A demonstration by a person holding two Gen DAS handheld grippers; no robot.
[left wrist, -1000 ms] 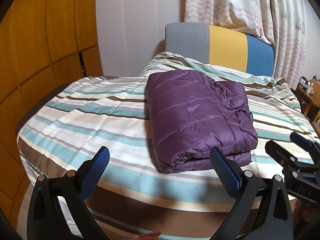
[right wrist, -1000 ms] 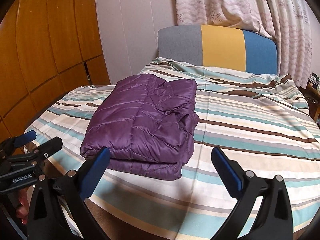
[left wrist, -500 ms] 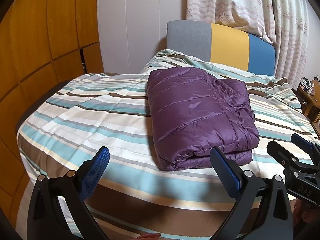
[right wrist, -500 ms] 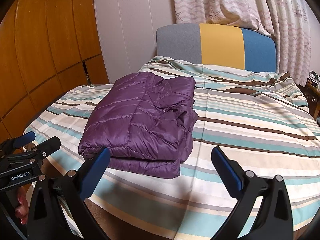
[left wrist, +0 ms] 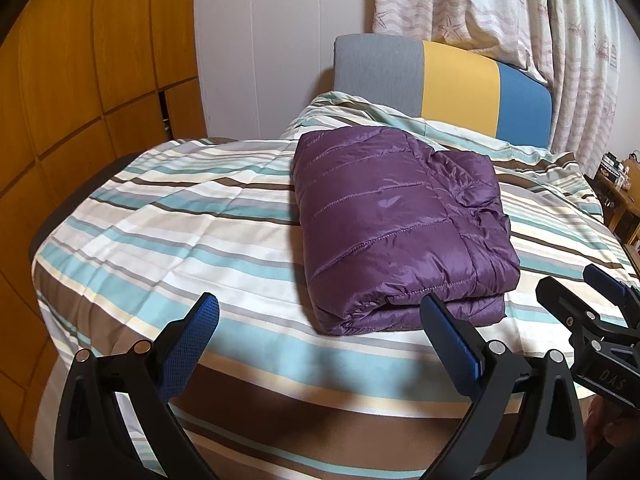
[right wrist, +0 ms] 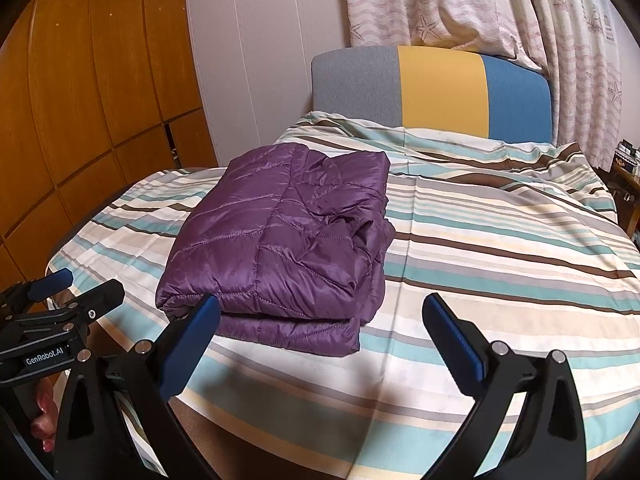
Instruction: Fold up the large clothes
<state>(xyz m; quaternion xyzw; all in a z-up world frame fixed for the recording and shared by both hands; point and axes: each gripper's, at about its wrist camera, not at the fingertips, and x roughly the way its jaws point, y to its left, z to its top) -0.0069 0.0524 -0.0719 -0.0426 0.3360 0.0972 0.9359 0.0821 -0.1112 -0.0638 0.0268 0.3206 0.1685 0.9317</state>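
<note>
jacket: purple quilted puffer jacket (left wrist: 400,224), folded into a thick rectangular bundle, lying flat on the bed; centre to centre-right of the left wrist frame, centre-left of the right wrist frame (right wrist: 280,240)
bed: striped duvet (left wrist: 200,232) in teal, white, brown, grey; headboard (left wrist: 440,84) grey, yellow, blue at upper centre
left gripper: (left wrist: 320,336) jaws wide apart, holding nothing, bottom of its own frame; also seen at lower left edge of the right wrist frame (right wrist: 52,292)
right gripper: (right wrist: 322,332) jaws wide apart, empty, bottom of its own frame; seen at lower right edge of the left wrist frame (left wrist: 588,300)
jacket vs left jaws: beyond the tips, not between them; the right-hand blue pad overlaps the bundle's near folded edge in the picture, contact cannot be told
jacket vs right jaws: left-hand pad overlaps the bundle's near left corner in the picture; most of the gap shows bare duvet
hand: fingertips (right wrist: 42,416) visible lower left under the left gripper
surroundings: wooden panelled wall (left wrist: 80,80) at left, patterned curtain (left wrist: 520,8) upper right
</note>
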